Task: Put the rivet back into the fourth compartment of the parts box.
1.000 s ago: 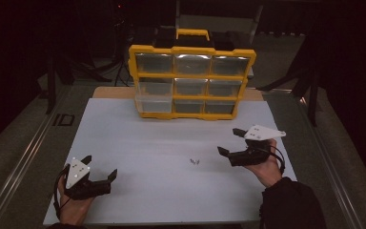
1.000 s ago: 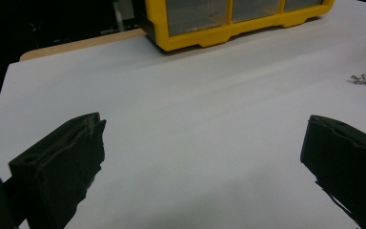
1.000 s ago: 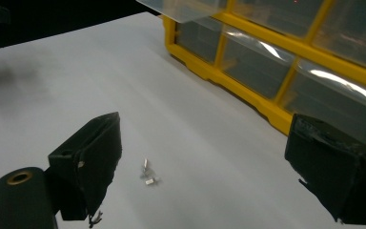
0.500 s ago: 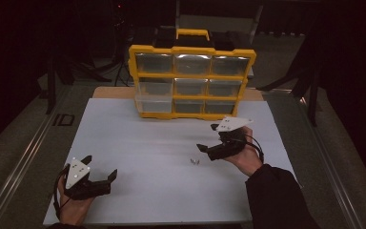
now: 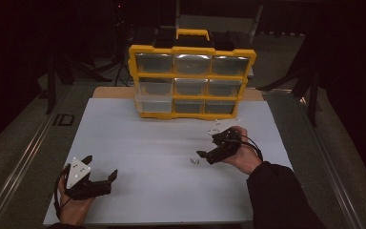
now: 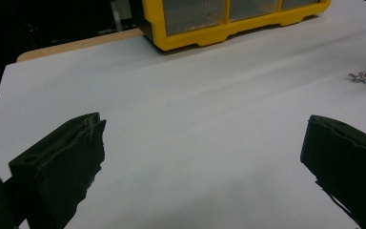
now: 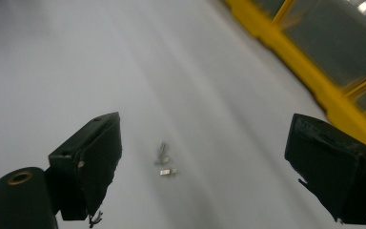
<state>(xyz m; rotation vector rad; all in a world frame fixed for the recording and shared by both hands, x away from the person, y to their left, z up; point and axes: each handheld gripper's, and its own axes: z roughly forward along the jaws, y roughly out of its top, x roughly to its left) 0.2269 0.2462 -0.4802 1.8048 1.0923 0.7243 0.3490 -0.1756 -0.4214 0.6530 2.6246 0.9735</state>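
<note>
White table (image 5: 138, 143), small metal parts (image 7: 164, 162) between spread right gripper (image 7: 200, 167) jaws

Right gripper (image 5: 205, 153): moved across the white table sheet (image 5: 138, 143) from its right part toward the middle, in 2 steps over the last second. Jaws wide apart, tips now just beside the small metal parts (image 5: 195, 161); in the right gripper view the parts (image 7: 164, 162) lie between the jaws. Forearm sleeve (image 5: 276, 195) reaches farther in.
</note>
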